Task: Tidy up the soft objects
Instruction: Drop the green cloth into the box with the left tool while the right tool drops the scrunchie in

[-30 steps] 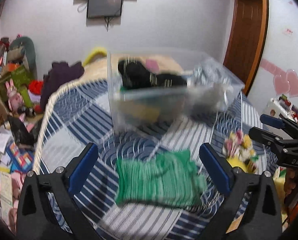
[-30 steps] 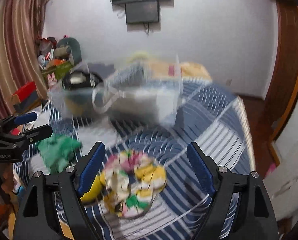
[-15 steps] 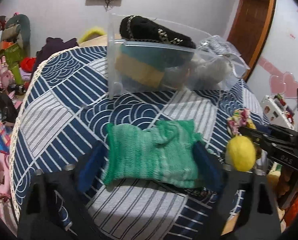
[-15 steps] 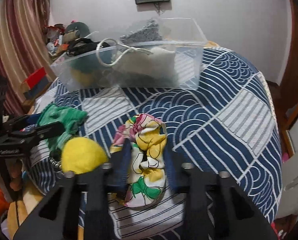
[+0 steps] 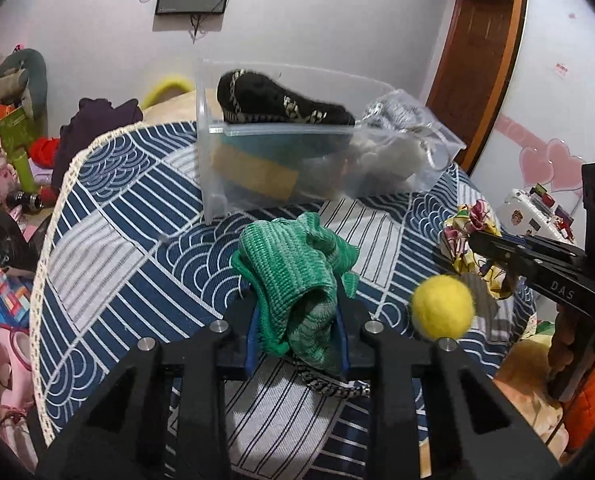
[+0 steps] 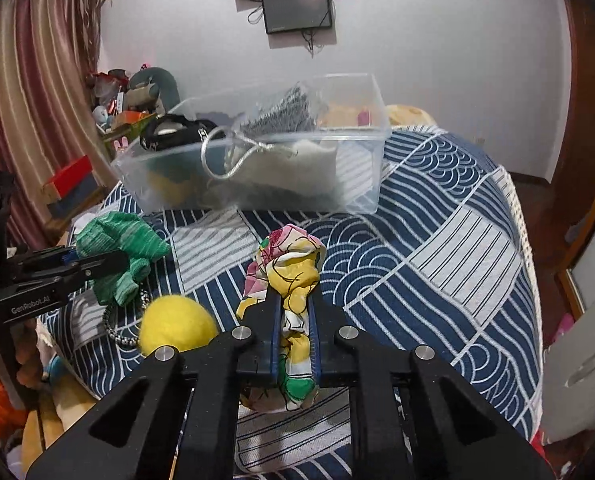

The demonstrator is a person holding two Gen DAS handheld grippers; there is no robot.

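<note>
My left gripper is shut on a green knit cloth and holds it bunched above the bed; the cloth also shows in the right wrist view. My right gripper is shut on a floral yellow and pink cloth, which also shows in the left wrist view. A clear plastic bin with a black slipper and other soft things stands further back on the bed; it also shows in the right wrist view.
A yellow pompom on a braided cord hangs with the green cloth; it also shows in the right wrist view. The blue and white patterned bedspread covers the bed. Toys and boxes crowd the floor at left.
Both grippers went from open around the cloths to shut on them. The green cloth and the floral cloth are now bunched and lifted off the bedspread.
</note>
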